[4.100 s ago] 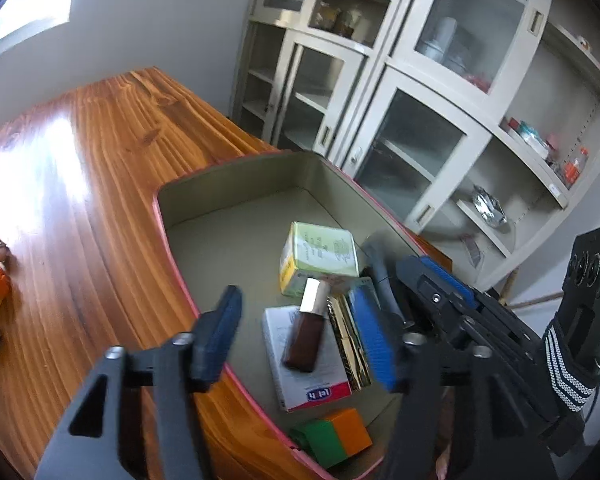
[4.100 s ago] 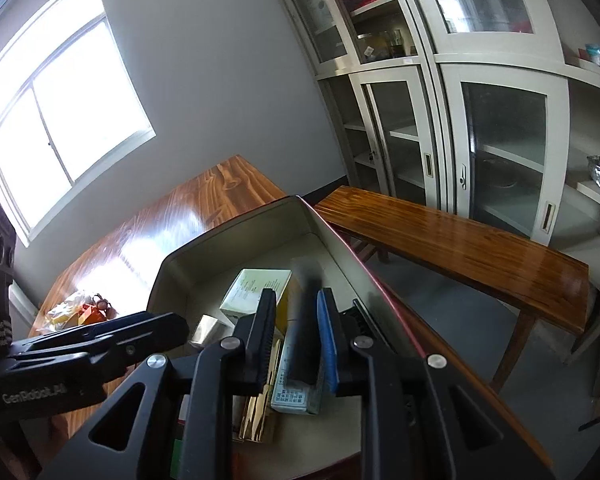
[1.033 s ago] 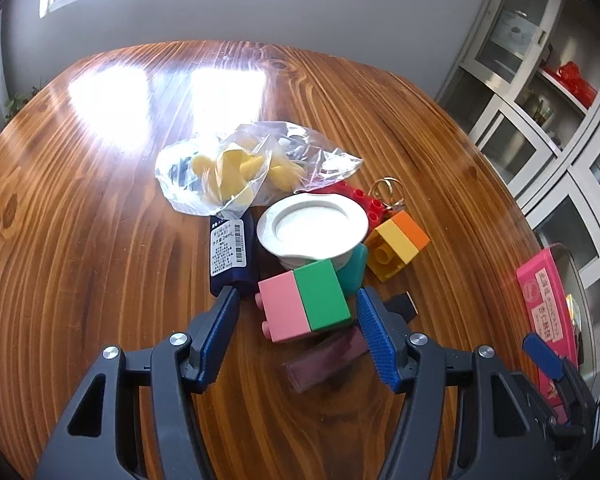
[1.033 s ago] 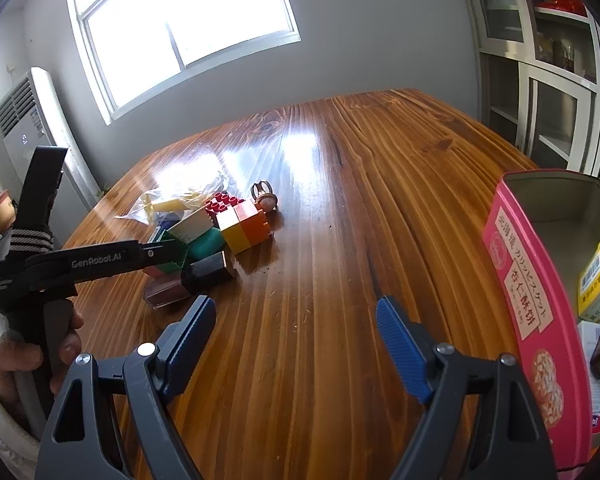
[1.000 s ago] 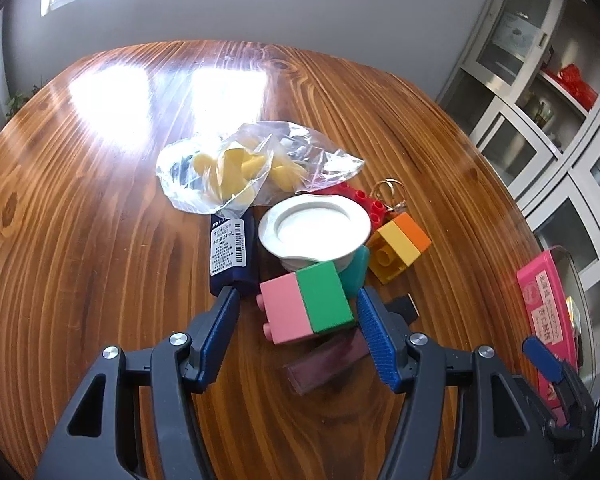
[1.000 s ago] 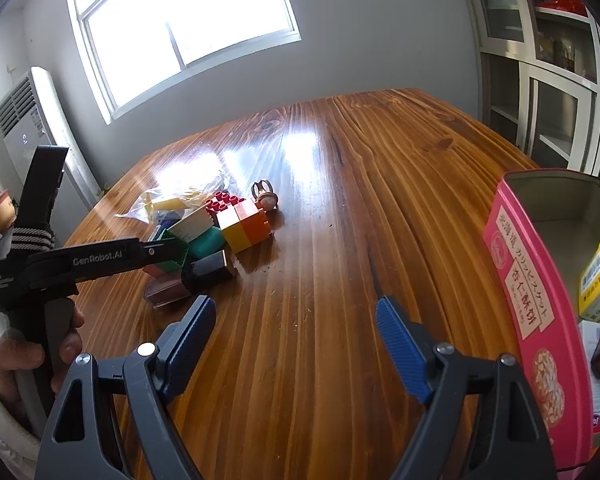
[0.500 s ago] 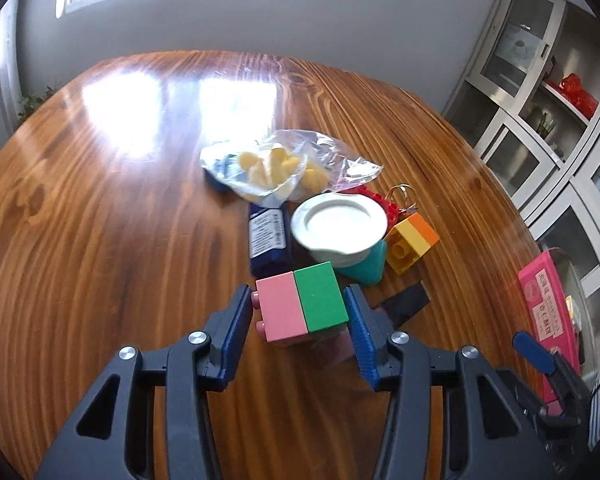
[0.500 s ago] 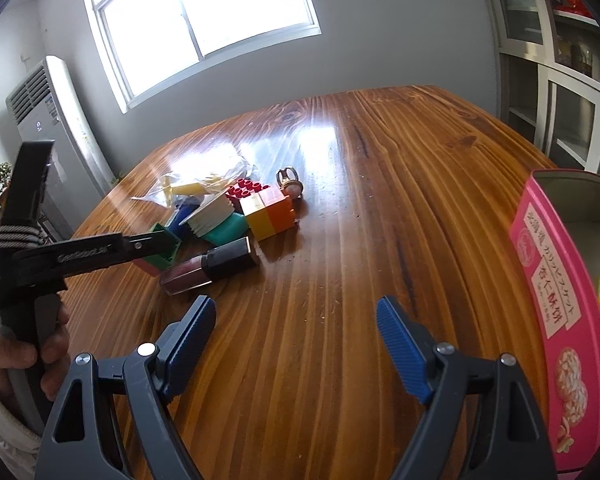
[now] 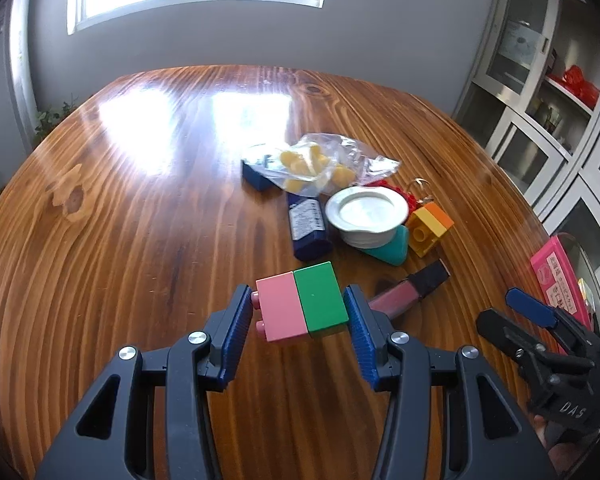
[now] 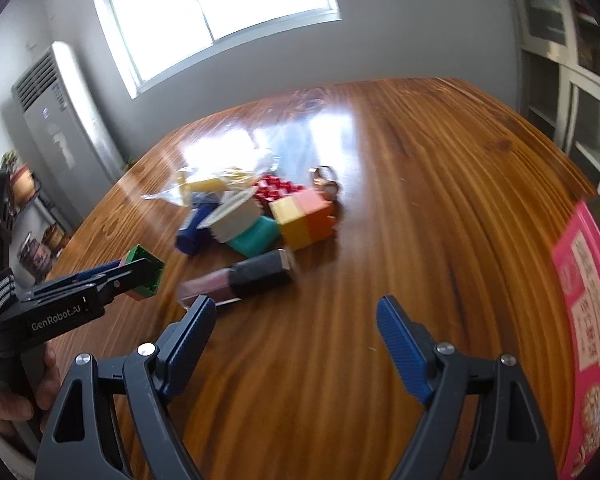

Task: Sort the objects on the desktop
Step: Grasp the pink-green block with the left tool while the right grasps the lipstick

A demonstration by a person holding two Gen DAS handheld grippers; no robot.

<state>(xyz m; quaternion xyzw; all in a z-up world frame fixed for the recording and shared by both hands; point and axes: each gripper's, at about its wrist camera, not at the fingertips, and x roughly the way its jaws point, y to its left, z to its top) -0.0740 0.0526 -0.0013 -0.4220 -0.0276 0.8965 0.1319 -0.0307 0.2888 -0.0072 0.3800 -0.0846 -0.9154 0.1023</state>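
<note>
While the left gripper (image 9: 298,314) clamps it from both sides, a toy building block of two joined halves, one pink and one green (image 9: 302,301), hangs just above the glossy brown wooden table (image 9: 140,216), in front of the other objects. The gripper's jaws have just been closing, and its blue ribbed pads (image 9: 238,322) now press on the studded pink end and on the green end. Just beyond the block, to its right, a tube of dark pink lip gloss with a black cap (image 9: 408,287) lies on the wood. Further back sits a loose cluster: a dark blue tube with a white label (image 9: 309,224), a white round dish (image 9: 367,210) resting on a teal object (image 9: 392,246), a yellow and orange toy block (image 9: 429,228), red studded bricks (image 10: 278,188) and a clear plastic bag of yellow pieces (image 9: 320,164). In the right wrist view, small metal rings (image 10: 323,178) lie behind the yellow and orange block.

The right gripper (image 10: 296,326) hovers over bare wood nearer the table's right side, its jaws wide apart with nothing between them. The lip gloss tube lies just beyond its left fingertip. A pink tin box with printed labels (image 10: 588,292) stands at the table's right edge, well apart from the cluster. A hand (image 10: 8,404) grips the left tool's handle. White glass-door cabinets (image 9: 540,92) line the right wall, and a bright window (image 10: 220,12) fills the far wall.
</note>
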